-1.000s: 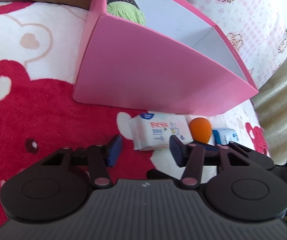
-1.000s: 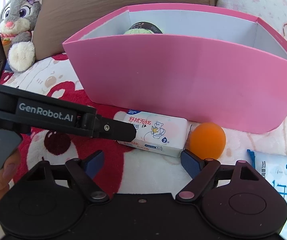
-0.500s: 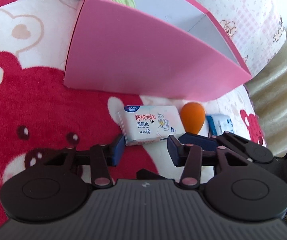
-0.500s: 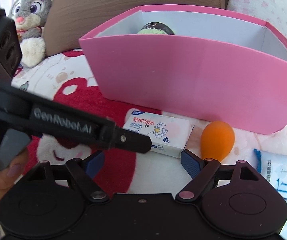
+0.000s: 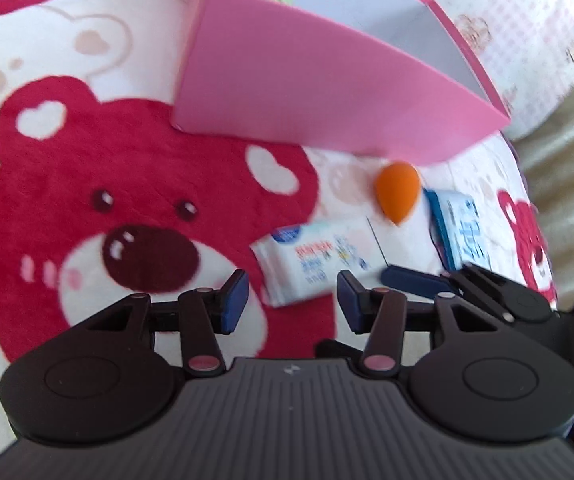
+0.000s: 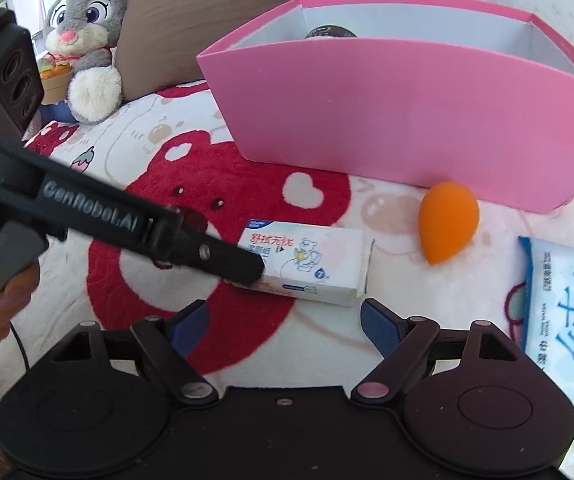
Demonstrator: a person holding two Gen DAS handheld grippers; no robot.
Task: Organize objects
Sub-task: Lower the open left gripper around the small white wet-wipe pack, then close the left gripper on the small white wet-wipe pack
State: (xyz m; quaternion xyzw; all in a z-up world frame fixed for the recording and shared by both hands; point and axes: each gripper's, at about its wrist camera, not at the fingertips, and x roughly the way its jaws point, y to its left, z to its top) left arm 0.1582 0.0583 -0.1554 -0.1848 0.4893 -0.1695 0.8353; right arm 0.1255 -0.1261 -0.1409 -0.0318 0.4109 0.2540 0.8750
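The left gripper (image 5: 291, 298) reaches in low from the left, jaws spread wide, its tips at the near left end of the white wipes pack (image 6: 307, 262). The right gripper (image 6: 285, 322) hovers just short of the pack, jaws also wide and empty. The pack lies flat on the bear-print blanket (image 6: 215, 184), long axis left to right. Bare blanket separates it from the pink box (image 6: 399, 120) behind. An orange sponge (image 6: 447, 226) lies to its right, then a blue-and-white packet (image 6: 567, 320).

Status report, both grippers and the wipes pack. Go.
Left gripper open, fingers short of the white wipes pack. Right gripper open, empty. Pack flat on the blanket, outside the pink box. Nothing blocking.
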